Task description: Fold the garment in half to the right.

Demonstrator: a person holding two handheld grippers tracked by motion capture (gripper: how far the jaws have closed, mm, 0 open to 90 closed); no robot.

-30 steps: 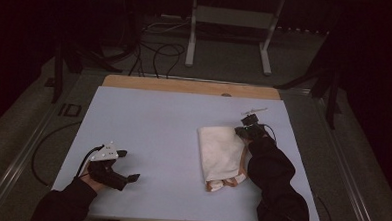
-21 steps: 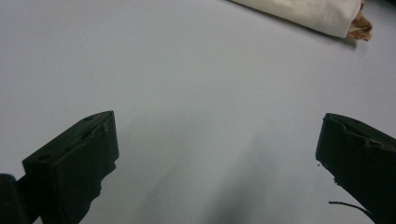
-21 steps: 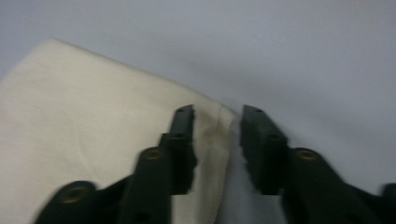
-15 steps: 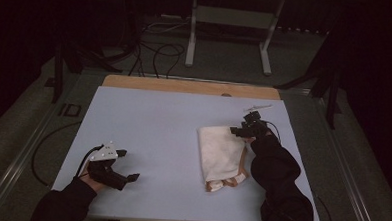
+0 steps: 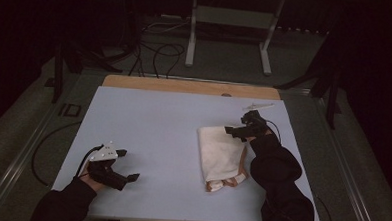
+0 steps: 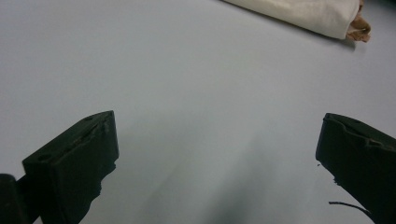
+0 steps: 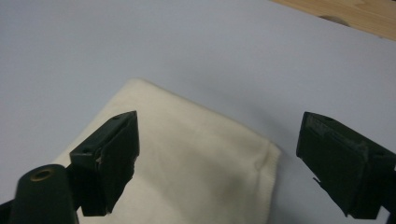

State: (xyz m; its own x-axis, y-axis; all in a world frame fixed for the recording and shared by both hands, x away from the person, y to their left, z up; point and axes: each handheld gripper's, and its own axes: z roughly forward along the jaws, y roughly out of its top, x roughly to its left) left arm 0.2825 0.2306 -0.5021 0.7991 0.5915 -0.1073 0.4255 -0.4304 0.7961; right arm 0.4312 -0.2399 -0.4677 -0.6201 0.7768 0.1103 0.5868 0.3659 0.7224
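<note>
A folded cream cloth (image 5: 218, 152) lies on the pale blue table top (image 5: 158, 124), right of the middle, with a tan edge poking out at its near end. My right gripper (image 5: 236, 134) hovers over the cloth's far right corner. Its jaws have just been opening and now stand wide. In the right gripper view the cloth (image 7: 196, 170) lies below the right gripper (image 7: 219, 123), untouched by the pads. My left gripper (image 5: 127, 164) rests open at the near left, and in its own view the left gripper (image 6: 217, 126) frames bare table, with the cloth (image 6: 299, 11) far off.
A wooden strip (image 5: 185, 86) runs along the table's far edge, also in the right gripper view as the wooden strip (image 7: 345, 11). Beyond it stand metal frame legs (image 5: 191, 35) and loose cables (image 5: 156, 51) on the dark floor. Metal rails border the table's sides.
The right gripper has let go of the cloth's far corner, opened, and risen a little. The cloth lies flat where it was. The left gripper has stayed put.
</note>
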